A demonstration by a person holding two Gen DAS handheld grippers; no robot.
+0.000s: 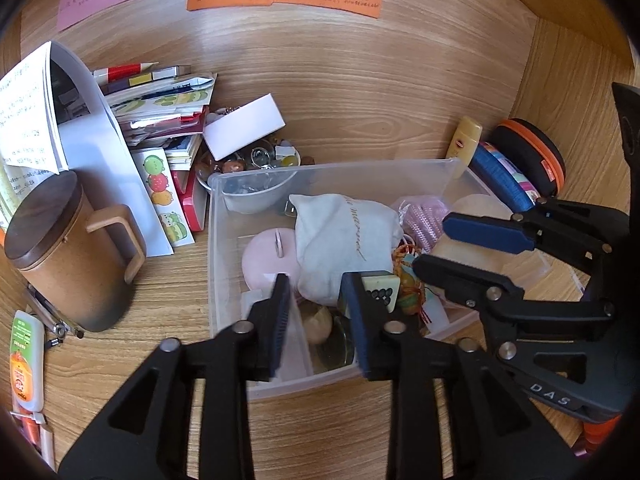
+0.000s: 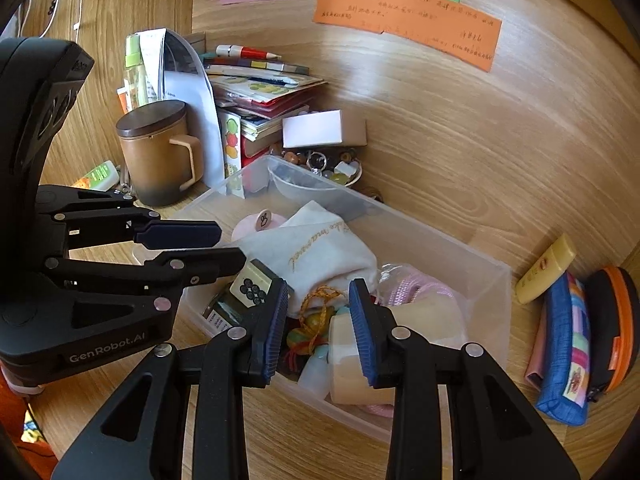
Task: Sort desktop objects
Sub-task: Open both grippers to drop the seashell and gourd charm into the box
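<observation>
Left wrist view: left gripper [image 1: 316,300] reaches down over the near edge of the clear plastic bin [image 1: 332,168] on the table [image 1: 168,292]. Jaws apart, nothing clamped. A mahjong tile [image 1: 380,289] sits just beside the right-hand finger, touching or nearly so; cannot tell which. White cloth pouch [image 1: 344,236] lies in the bin right ahead of the jaws, pink round thing [image 1: 264,260] to its left. Right gripper [image 1: 468,248] comes in from the right over the bin, jaws apart, empty. Brown lidded mug [image 1: 76,256] stands left of the bin.

Right wrist view: right gripper [image 2: 318,320] points down into the near part of the bin [image 2: 440,240], jaws apart, holding nothing. Between them, lower in the bin, lies a beaded charm with orange cord [image 2: 316,320]; a cream jar [image 2: 352,364] is by the right-hand finger. Tile [image 2: 254,286] lies just left of the left-hand finger, under the left gripper [image 2: 224,246], whose jaws stand slightly apart, empty. Pouch [image 2: 320,248] behind. Blue pencil case [image 2: 560,344] lies on the table right of the bin.
</observation>
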